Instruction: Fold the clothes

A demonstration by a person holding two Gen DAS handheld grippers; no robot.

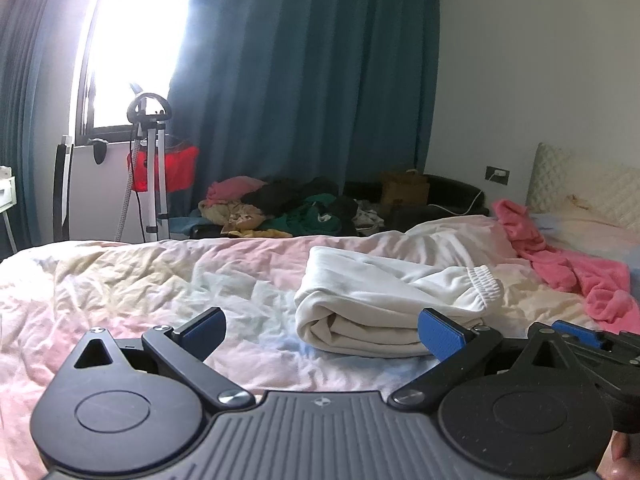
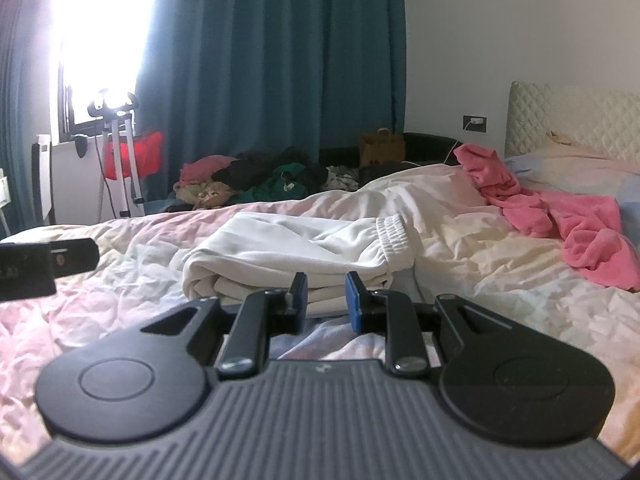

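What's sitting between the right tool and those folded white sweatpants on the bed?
Nothing visible. The right tool points straight at the near edge of the folded white sweatpants, with only bare quilt between them. The pink garment lies off to the right, clear of the path.

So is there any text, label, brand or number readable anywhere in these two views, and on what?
"A" or similar: pale marks on the black edge of the left gripper, too blurred to read.
Paper bag: dark print, unreadable.
Folded white garment: no text shows.
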